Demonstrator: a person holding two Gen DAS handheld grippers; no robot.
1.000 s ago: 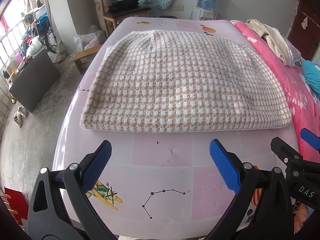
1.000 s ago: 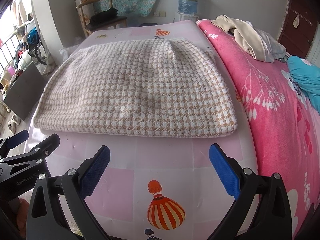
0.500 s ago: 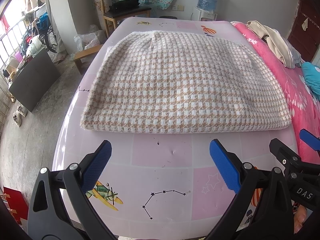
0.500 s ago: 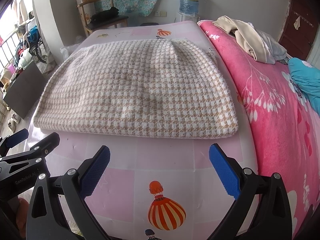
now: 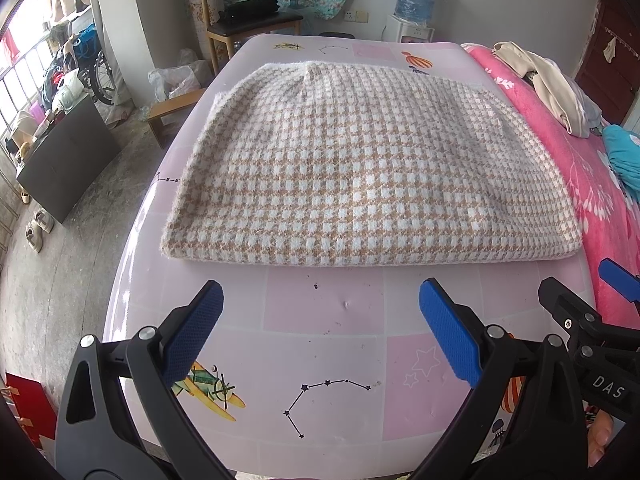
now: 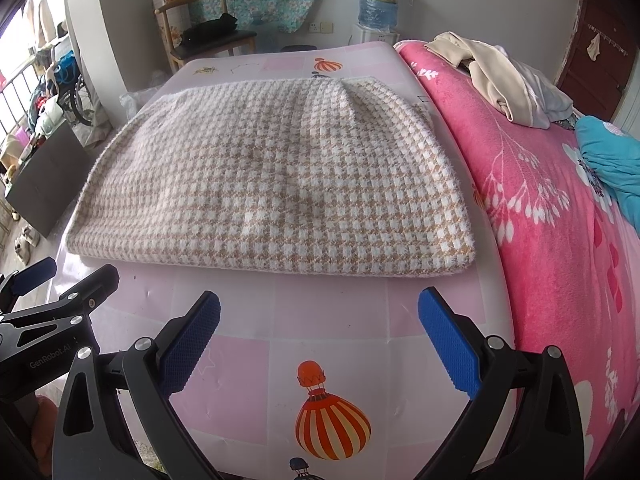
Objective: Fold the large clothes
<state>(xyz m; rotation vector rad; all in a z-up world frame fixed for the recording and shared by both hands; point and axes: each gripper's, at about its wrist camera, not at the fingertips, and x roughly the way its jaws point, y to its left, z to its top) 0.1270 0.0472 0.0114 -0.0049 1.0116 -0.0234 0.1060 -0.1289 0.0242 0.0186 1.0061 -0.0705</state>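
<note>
My left gripper (image 5: 320, 320) and right gripper (image 6: 318, 328) both hover spread wide and empty just short of the folded houndstooth sweater (image 5: 360, 176) on the pink mat (image 5: 320, 320).

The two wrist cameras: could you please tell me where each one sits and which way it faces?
Left wrist: on the left tongs, open above the mat's near left, facing the folded houndstooth garment; right tongs' tips at the right edge.
Right wrist: on the right tongs, open, further right by the pink blanket; left tongs' tips at the left edge.
Shared: garment, chair, water bottle.
</note>
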